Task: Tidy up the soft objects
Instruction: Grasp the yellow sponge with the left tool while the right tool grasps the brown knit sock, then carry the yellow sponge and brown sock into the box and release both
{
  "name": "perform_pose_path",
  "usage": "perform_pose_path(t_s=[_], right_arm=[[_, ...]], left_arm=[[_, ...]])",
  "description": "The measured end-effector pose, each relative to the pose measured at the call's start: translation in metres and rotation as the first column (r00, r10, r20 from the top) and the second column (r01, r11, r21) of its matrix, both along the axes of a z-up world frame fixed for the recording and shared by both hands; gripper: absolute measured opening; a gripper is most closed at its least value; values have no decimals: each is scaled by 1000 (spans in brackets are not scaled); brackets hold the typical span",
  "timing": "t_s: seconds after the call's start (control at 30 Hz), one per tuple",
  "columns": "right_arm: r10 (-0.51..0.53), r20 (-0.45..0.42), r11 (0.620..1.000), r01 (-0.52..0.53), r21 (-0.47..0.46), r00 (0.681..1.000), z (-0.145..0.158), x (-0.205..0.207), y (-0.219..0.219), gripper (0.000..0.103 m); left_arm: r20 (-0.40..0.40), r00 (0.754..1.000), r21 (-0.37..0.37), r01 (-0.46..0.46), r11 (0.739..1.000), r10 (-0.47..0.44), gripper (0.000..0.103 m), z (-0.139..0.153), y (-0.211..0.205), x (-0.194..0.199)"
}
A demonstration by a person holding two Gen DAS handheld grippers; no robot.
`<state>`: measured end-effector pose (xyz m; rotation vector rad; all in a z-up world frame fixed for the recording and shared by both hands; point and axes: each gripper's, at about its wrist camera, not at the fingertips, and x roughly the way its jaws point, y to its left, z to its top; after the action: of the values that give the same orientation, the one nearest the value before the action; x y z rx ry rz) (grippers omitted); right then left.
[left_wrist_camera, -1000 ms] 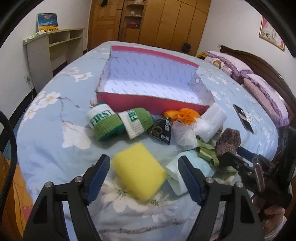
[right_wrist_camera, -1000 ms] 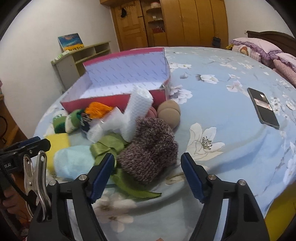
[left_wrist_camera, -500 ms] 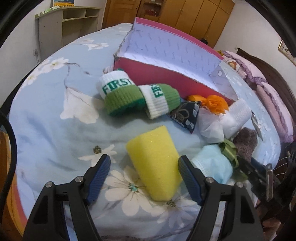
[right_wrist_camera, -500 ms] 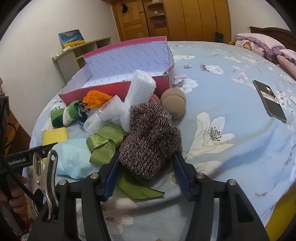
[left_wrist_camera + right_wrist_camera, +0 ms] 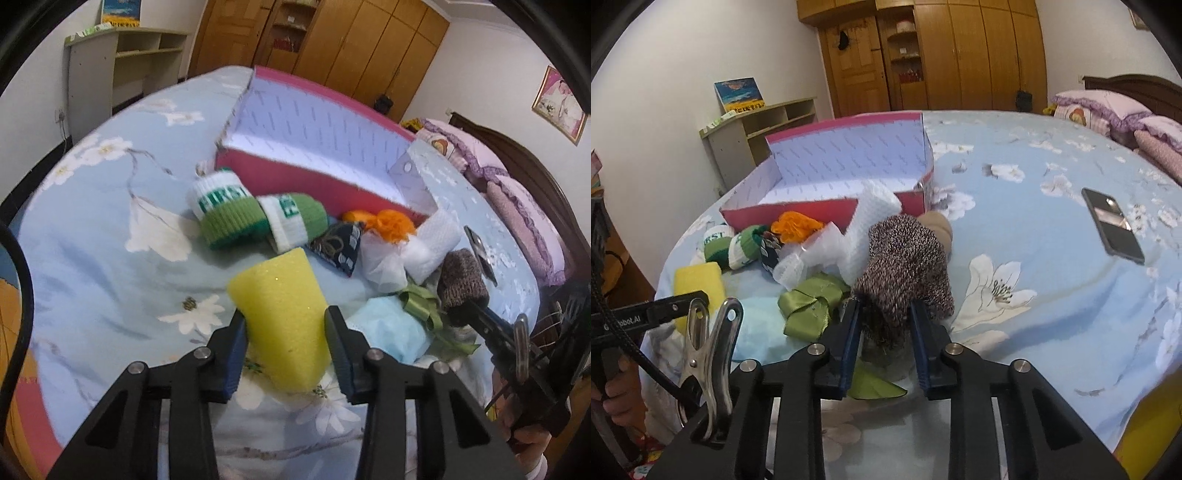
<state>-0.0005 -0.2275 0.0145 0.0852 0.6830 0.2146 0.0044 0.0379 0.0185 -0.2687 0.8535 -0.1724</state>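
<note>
My left gripper (image 5: 284,332) is shut on a yellow sponge (image 5: 280,314), squeezed between its blue pads just above the bedspread. My right gripper (image 5: 884,321) is shut on a brown knitted sock (image 5: 905,266), also seen in the left wrist view (image 5: 461,280). An open red box (image 5: 325,147) with a white lining stands behind the pile; it also shows in the right wrist view (image 5: 846,173). Two green-and-white wristbands (image 5: 255,218), a dark patterned pouch (image 5: 340,247), an orange pom (image 5: 391,221), white mesh foam (image 5: 432,247), a green ribbon (image 5: 809,306) and a light blue cloth (image 5: 395,332) lie in front of the box.
A black phone (image 5: 1112,225) lies on the blue floral bedspread (image 5: 1034,184) to the right. A tan ball (image 5: 938,229) sits behind the sock by the box corner. Pillows (image 5: 1108,107) lie at the headboard. A shelf (image 5: 122,66) stands by the left wall.
Both grippers have closed: the left onto the yellow sponge, the right onto the brown knitted sock. The left gripper has moved in closer over the sponge.
</note>
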Motion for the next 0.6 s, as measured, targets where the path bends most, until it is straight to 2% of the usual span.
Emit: perform_pose_path(t_s=[0.2, 0.6], right_arm=[[11, 64, 999, -9, -38, 998, 18, -13, 8, 20], [80, 186, 994, -65, -84, 979, 57, -36, 27, 15]], left_arm=[[74, 997, 20, -9, 1000, 7, 43, 18, 5, -11], [145, 989, 33, 11, 999, -16, 43, 47, 2, -8]])
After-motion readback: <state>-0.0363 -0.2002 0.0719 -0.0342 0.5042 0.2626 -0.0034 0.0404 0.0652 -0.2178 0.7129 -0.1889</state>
